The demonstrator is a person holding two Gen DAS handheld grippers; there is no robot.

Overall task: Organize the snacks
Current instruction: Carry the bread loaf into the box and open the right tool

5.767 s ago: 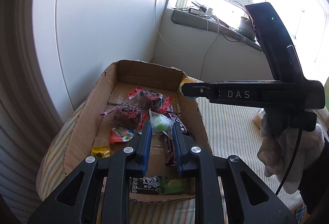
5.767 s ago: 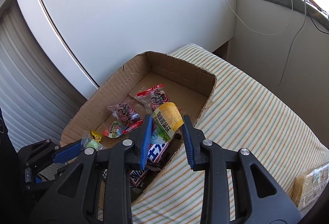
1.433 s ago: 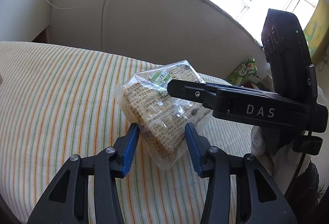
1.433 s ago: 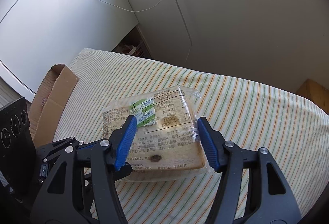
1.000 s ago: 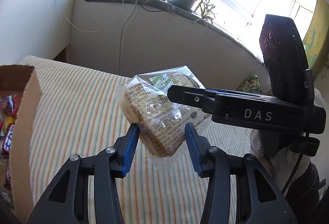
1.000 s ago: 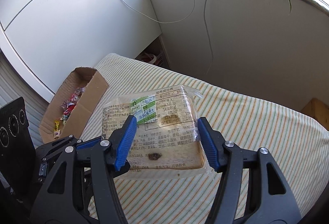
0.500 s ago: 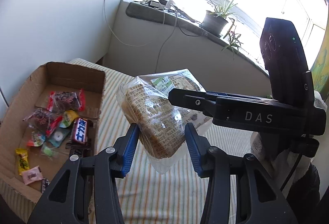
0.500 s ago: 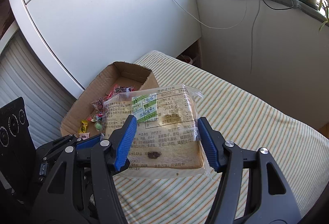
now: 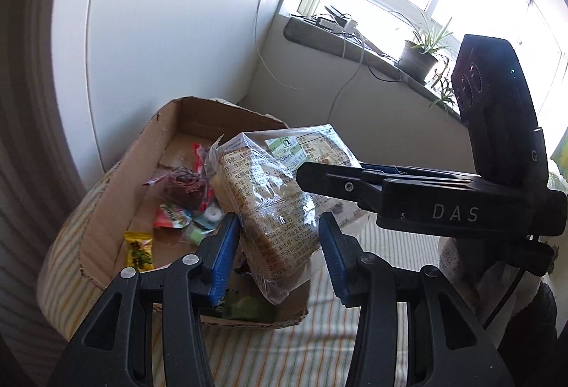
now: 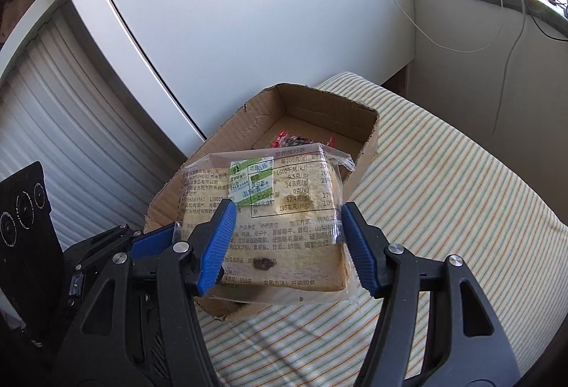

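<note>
The bread pack (image 10: 284, 227) is held in the air by both grippers at once, above the near end of the box (image 10: 319, 110). It is a clear wrapper around sliced bread, with printed text and a green-and-white label on its upper face.

The right gripper (image 10: 285, 245) has its blue fingers (image 10: 218, 241) pinching the pack across its width, one pad on each side edge. The left gripper (image 9: 278, 252) has its fingers (image 9: 223, 252) pinching the pack's left end, across its thickness. In the left wrist view the right gripper crosses from the right, its fingers lying along the pack's far side.

The box is open-topped cardboard and sits on a striped bed (image 10: 443, 209), beside a white wall panel. Inside it lie small sweets: a yellow wrapper (image 9: 140, 250) near the left wall, a dark red-ended wrapper (image 9: 183, 179) farther in, and green ones between. The pack hides the box's near right part.

A potted plant (image 9: 419, 56) stands on the windowsill, far right.
</note>
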